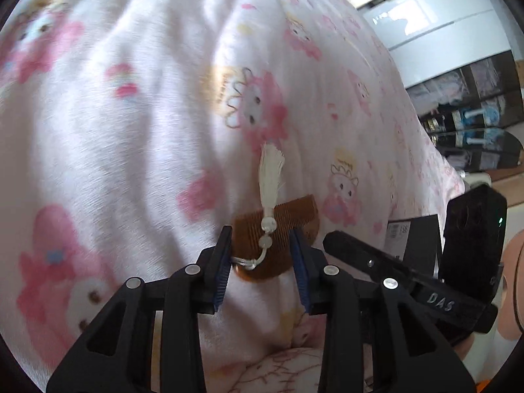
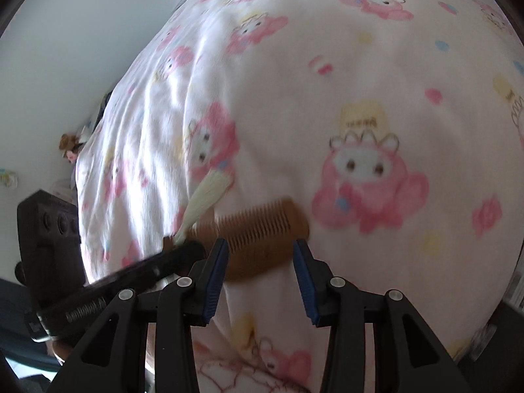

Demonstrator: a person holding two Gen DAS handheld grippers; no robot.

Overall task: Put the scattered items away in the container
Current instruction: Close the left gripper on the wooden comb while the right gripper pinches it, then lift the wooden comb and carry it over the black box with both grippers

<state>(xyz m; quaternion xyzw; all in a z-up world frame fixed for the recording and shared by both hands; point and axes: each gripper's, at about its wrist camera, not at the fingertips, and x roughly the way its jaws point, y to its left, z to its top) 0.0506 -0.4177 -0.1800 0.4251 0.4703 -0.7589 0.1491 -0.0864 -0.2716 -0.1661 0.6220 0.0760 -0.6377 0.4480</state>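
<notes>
A brown wooden comb (image 1: 278,226) with a white tassel (image 1: 270,177) and beads lies on a pink cartoon-print blanket (image 1: 131,114). My left gripper (image 1: 260,245) is open, its blue-padded fingers on either side of the comb's near end. In the right wrist view the same comb (image 2: 262,232) lies just ahead of my right gripper (image 2: 260,255), which is open with the comb's edge between its fingers. The left gripper's body (image 2: 131,278) shows at the comb's left end. No container is in view.
The blanket (image 2: 327,82) fills both views, with folds and a drop-off at its near edge. A white cabinet (image 1: 442,23) and dark shelves (image 1: 475,114) stand at the right of the left wrist view. A white wall (image 2: 65,49) is at the left of the right wrist view.
</notes>
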